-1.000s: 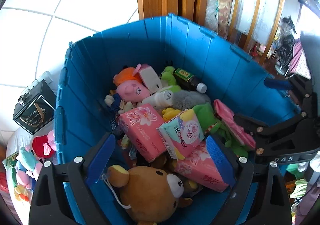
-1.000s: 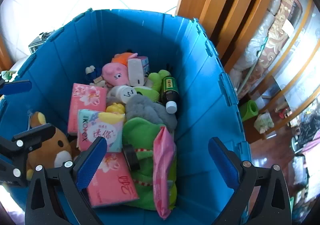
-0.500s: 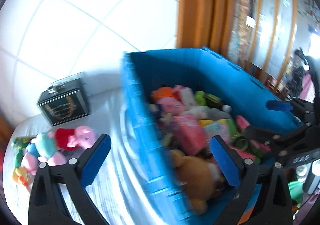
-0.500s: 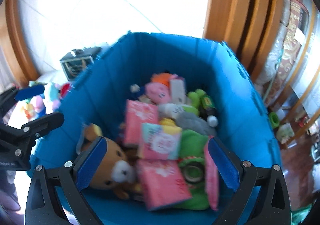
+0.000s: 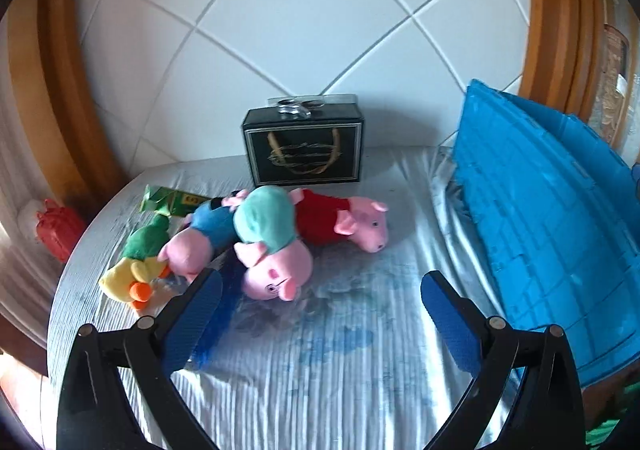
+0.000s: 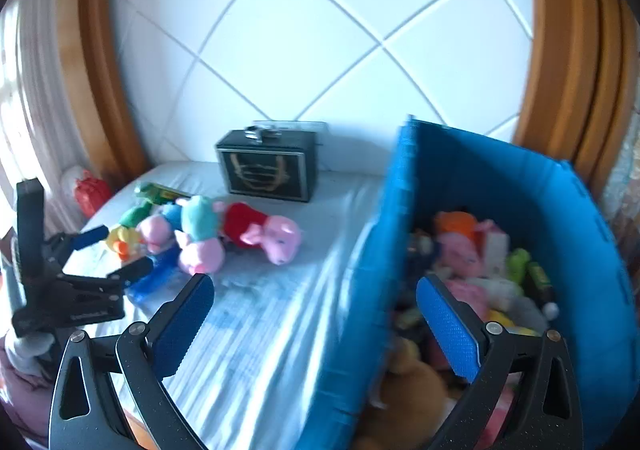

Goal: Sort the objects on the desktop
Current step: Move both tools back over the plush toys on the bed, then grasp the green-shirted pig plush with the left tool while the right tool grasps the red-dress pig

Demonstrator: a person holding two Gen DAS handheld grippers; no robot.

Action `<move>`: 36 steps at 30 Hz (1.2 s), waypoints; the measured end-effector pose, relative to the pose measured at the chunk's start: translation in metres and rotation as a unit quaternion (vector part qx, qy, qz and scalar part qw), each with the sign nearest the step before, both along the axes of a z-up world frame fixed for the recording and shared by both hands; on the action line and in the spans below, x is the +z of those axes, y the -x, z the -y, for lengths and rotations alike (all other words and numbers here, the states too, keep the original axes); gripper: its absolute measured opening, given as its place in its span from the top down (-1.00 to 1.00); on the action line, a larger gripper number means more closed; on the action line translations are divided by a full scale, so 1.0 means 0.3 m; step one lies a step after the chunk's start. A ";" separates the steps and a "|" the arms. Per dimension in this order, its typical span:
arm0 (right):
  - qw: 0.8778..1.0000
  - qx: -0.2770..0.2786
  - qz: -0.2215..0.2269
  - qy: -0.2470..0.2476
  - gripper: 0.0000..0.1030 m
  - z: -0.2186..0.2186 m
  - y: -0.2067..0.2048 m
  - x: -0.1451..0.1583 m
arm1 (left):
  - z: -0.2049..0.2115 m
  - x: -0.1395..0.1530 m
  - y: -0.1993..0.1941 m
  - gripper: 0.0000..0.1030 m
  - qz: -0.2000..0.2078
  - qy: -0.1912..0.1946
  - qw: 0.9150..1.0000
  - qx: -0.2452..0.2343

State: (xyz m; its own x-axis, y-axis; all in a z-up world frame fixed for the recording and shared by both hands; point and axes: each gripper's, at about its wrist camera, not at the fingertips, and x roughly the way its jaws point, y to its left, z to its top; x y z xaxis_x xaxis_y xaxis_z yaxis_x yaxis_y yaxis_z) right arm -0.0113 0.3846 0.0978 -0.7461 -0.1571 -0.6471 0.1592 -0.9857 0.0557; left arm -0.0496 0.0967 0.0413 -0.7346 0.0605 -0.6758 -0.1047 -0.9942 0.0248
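Observation:
Several plush toys lie in a heap on the white-clothed table (image 5: 360, 370): a pig in a teal dress (image 5: 272, 246), a pig in a red dress (image 5: 340, 218), a pig in blue (image 5: 200, 234) and a yellow and green duck (image 5: 136, 266). My left gripper (image 5: 320, 290) hangs open and empty just in front of the teal pig; the right wrist view shows the left gripper (image 6: 118, 252) beside the heap. My right gripper (image 6: 314, 290) is open and empty above the near wall of the blue bin (image 6: 520, 178), which holds many toys and packets.
A black gift box (image 5: 304, 148) stands against the tiled wall behind the toys. A green packet (image 5: 168, 200) lies at the heap's left, with a red object (image 5: 56, 226) beyond the table's left edge. The blue bin (image 5: 540, 210) stands on the table's right.
Both grippers have swung left, away from above the bin. The left one now faces the plush heap on the table, and the right one straddles the bin's wall. Both jaws are empty.

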 end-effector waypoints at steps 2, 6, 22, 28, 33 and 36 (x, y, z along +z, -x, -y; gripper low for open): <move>1.000 0.009 0.004 0.009 -1.00 0.087 0.032 -0.032 | 0.103 -0.064 0.020 -0.97 0.019 0.006 1.000 0.024; 0.999 0.013 0.037 0.020 -1.00 0.225 0.108 -0.145 | 0.260 -0.180 0.051 -0.97 0.054 0.000 0.997 0.051; 0.988 -0.040 0.149 0.001 -1.00 0.296 0.431 -0.545 | 0.317 -0.453 0.343 -0.96 0.119 -0.039 0.991 0.049; 0.982 -0.064 0.179 0.003 -1.00 0.269 0.589 -0.667 | 0.276 -0.547 0.493 -0.96 0.141 -0.039 0.988 0.048; 0.975 -0.067 0.210 0.016 -1.00 0.282 0.692 -0.781 | 0.240 -0.603 0.624 -0.96 0.143 -0.040 0.988 0.050; 0.972 -0.068 0.223 0.015 -1.00 0.285 0.739 -0.831 | 0.215 -0.635 0.697 -0.96 0.147 -0.039 0.987 0.054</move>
State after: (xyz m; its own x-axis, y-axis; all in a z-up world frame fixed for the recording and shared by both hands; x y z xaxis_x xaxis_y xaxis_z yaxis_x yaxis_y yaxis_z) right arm -0.2330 0.2992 -0.1516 -0.4075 -0.1007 -0.9076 -0.0201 -0.9927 0.1191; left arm -0.2587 0.0321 -0.1492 -0.5119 0.0525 -0.8574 0.0112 -0.9976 -0.0677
